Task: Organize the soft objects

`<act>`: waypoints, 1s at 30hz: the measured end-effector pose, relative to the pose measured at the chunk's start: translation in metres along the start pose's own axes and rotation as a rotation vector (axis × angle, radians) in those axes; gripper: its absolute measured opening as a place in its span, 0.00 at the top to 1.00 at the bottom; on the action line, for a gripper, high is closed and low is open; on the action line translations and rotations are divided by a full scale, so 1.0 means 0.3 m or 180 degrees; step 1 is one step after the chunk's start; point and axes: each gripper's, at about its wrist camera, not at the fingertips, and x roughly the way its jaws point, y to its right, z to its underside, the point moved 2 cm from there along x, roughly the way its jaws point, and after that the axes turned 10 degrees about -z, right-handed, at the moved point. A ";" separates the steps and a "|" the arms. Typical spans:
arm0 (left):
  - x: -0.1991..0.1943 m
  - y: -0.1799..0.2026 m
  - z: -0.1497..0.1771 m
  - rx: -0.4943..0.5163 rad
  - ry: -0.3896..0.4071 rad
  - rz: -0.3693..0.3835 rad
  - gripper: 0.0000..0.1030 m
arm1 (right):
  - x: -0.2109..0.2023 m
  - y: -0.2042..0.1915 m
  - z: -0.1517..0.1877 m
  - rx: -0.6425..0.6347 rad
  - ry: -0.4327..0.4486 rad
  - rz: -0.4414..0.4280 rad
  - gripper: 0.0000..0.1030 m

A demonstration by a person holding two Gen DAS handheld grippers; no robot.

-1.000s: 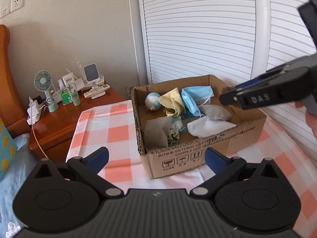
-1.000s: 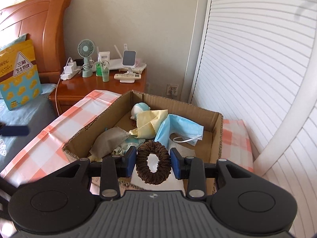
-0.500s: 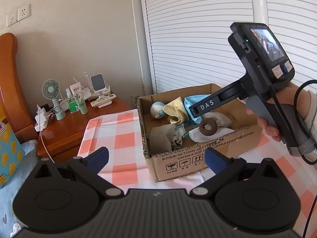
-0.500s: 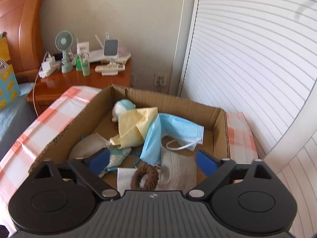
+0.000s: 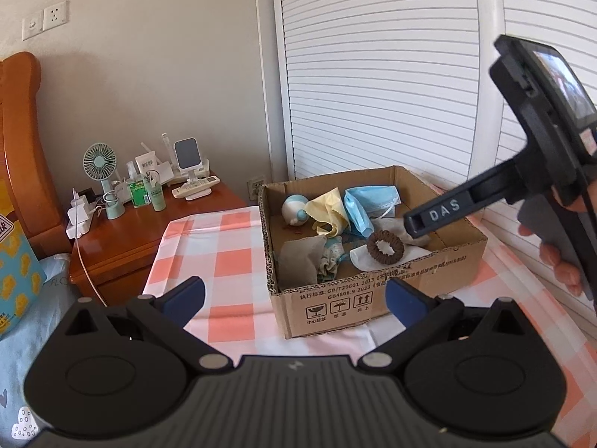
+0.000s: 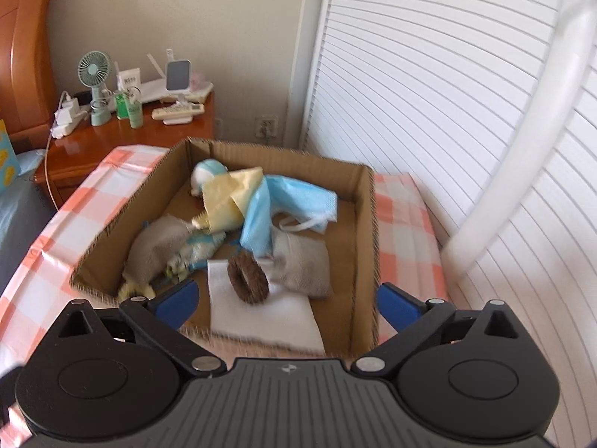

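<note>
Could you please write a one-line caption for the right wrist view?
Open right gripper above a cardboard box, brown scrunchie lying on a white cloth.

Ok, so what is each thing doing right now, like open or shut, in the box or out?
Right gripper: open, jaws just opened, nothing between them.
Left gripper: open, empty.
Cardboard box: open on top, on the checked cloth.
Brown scrunchie: lying in the box on the white cloth.
Blue face mask: crumpled in the box.
</note>
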 end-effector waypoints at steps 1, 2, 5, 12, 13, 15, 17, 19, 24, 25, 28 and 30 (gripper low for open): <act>-0.006 0.000 -0.001 0.0002 -0.0010 -0.0005 0.01 | -0.019 0.002 0.026 0.0035 -0.0024 0.0042 0.00; -0.012 -0.001 0.000 0.0000 -0.0030 -0.0008 0.01 | -0.039 0.005 0.054 0.0073 -0.0042 0.0090 0.00; -0.026 -0.002 0.002 -0.0029 -0.0115 -0.0005 0.01 | -0.100 0.017 0.139 0.0229 -0.0085 0.0282 0.00; -0.050 0.014 0.012 -0.0103 -0.0409 0.0057 0.01 | -0.262 0.000 0.269 0.0540 0.0046 0.0384 0.00; -0.056 0.016 0.013 -0.0115 -0.0439 0.0083 0.01 | -0.281 -0.005 0.280 0.0558 0.0068 0.0380 0.00; -0.069 0.020 0.014 -0.0134 -0.0442 0.0142 0.01 | -0.309 -0.012 0.292 0.0584 0.0104 0.0402 0.00; -0.084 0.025 0.013 -0.0124 -0.0427 0.0140 0.01 | -0.330 -0.015 0.298 0.0600 0.0143 0.0422 0.00; -0.094 0.026 0.012 -0.0112 -0.0425 0.0124 0.01 | -0.345 -0.018 0.305 0.0611 0.0172 0.0432 0.00; -0.105 0.028 0.008 -0.0144 -0.0462 0.0094 0.01 | -0.363 -0.020 0.312 0.0632 0.0201 0.0406 0.00; -0.105 0.029 0.008 -0.0143 -0.0474 0.0084 0.01 | -0.366 -0.019 0.313 0.0630 0.0208 0.0401 0.00; -0.104 0.030 0.009 -0.0143 -0.0487 0.0079 0.01 | -0.374 -0.025 0.312 0.0619 0.0220 0.0385 0.00; -0.105 0.032 0.010 -0.0142 -0.0491 0.0075 0.01 | -0.379 -0.028 0.312 0.0615 0.0234 0.0371 0.00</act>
